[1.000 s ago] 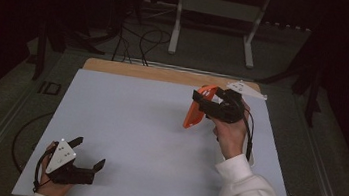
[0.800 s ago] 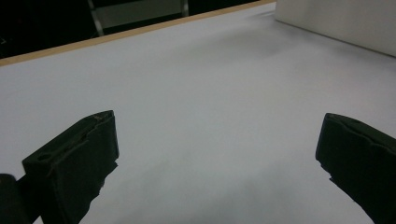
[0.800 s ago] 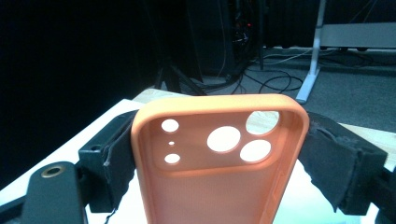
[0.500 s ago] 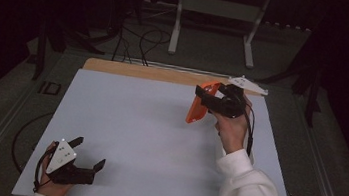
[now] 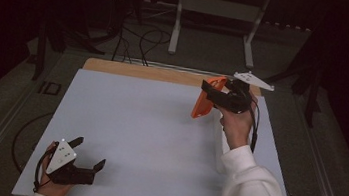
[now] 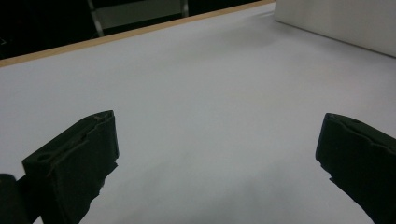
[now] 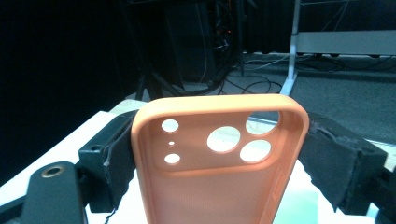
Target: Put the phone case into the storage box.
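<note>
I see the white table point(image 5: 147, 140) spread wide. At its near left my left gripper point(image 5: 89, 154) rests on the surface, jaws released and holding nothing. At the far right my right gripper point(image 5: 212, 93) grasps the orange phone case point(image 5: 203, 104), lifted above the table.

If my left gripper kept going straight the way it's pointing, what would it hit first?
Probably the white box far ahead on its right; the left gripper is open over the bare white tabletop. Depth is unclear.
</note>
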Tool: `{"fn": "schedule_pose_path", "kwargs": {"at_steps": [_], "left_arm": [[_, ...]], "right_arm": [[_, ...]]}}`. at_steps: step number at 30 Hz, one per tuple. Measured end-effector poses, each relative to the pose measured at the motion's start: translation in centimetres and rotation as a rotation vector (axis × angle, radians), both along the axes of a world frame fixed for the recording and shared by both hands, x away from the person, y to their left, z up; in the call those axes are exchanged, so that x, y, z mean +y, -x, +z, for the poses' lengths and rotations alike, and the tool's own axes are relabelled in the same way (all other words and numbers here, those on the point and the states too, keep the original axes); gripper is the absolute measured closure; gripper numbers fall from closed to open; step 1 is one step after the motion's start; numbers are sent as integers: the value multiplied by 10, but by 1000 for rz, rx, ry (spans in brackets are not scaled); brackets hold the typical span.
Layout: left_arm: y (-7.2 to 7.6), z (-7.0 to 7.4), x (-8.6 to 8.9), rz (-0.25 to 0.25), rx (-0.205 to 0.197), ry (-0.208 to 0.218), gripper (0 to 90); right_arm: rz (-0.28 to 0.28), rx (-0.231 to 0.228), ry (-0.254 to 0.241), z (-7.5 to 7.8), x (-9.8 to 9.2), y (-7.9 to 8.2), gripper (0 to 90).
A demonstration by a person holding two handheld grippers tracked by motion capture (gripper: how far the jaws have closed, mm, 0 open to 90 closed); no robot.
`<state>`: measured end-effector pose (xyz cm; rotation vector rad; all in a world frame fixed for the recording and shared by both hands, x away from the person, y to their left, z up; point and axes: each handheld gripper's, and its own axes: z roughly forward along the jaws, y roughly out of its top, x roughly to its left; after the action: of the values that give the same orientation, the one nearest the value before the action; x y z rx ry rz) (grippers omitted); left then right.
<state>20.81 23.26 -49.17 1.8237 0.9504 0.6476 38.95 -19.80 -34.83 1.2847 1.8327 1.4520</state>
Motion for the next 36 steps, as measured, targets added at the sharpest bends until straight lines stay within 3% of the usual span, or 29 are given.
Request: {"fn": "schedule_pose_path", "kwargs": {"at_steps": [36], "left_arm": [[0,0,-1,-1,1,1,0]], "right_arm": [[-96,4,15,7,-21,-16,170]]}}
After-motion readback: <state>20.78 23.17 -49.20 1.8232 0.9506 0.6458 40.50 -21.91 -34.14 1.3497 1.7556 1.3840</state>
